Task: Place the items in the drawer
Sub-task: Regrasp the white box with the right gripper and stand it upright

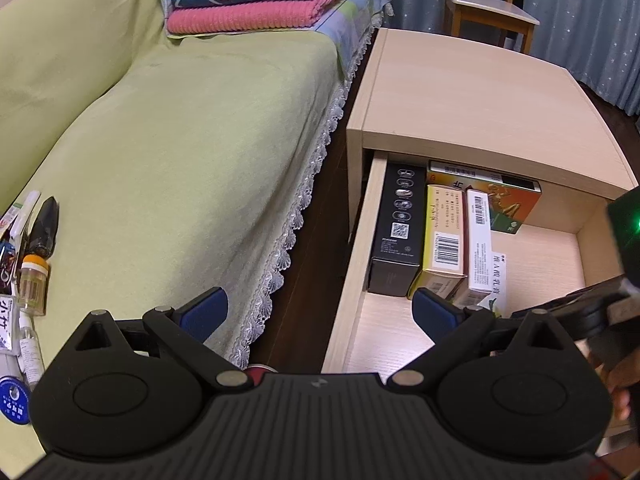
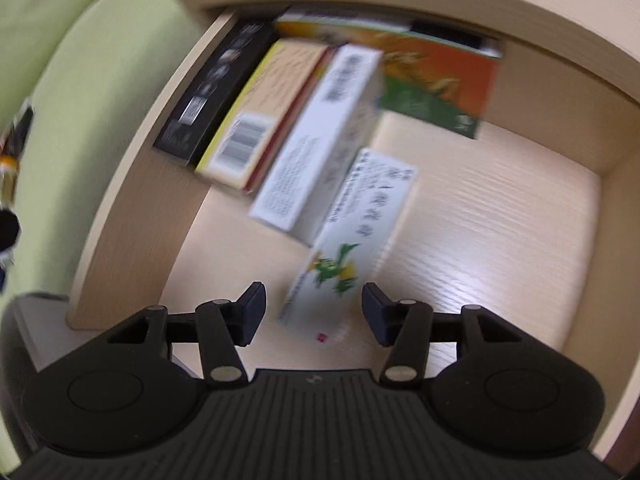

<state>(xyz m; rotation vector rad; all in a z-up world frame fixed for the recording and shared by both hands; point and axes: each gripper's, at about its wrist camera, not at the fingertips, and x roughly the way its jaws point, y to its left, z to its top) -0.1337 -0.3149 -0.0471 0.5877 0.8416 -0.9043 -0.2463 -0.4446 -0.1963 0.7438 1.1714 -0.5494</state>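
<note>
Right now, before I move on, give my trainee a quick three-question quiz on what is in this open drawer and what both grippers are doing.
1. True or false: the black rectangular box lies against the left wall of the pale wooden drawer.
2. Which gripper hovers over the drawer: A left gripper, B right gripper?
3. Fill in: both grippers are ____.

Key: 1 true. 2 B. 3 open.

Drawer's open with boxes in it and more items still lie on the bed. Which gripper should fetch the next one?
Left, probably. The left gripper is open and empty, near the bed where the small bottle and other items lie. The right gripper, also open, is over the drawer by the white box.
</note>
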